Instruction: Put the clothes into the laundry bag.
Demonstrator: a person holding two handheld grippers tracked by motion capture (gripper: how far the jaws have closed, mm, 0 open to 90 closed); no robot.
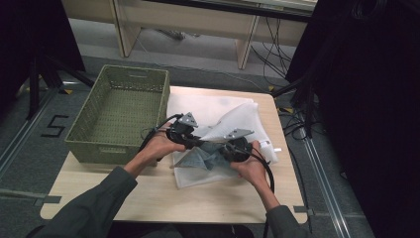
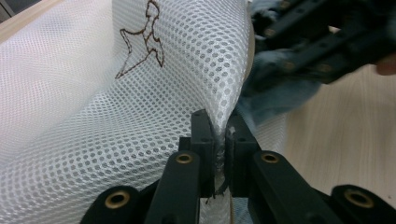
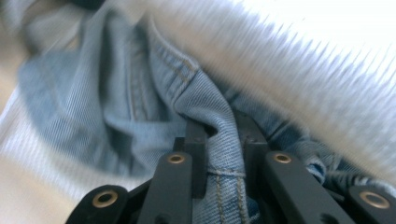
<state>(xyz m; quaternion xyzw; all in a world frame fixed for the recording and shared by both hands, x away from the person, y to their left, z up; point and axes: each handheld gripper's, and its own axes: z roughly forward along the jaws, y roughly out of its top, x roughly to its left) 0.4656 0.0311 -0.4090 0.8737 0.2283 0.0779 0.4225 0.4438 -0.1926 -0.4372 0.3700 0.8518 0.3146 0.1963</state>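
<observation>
High view: the mesh bag lies on the table just right of the basket, its upper flap lifted. The jeans sit at the bag's near edge, partly inside its mouth. The left gripper and right gripper meet over that mouth, close together.

Left gripper view: its jaws are pinched together on a fold of the bag, holding the flap up. The pinch takes little mesh, so a pull from the denim could slip it free and drop the flap over the opening.

Right gripper view: its jaws are clamped on a seamed fold of the jeans, the bag's mesh just above. Only one ridge of denim is caught; I judge the rest may drag on the bag's lip, bunch there, or haul the whole bag toward the table's near edge
</observation>
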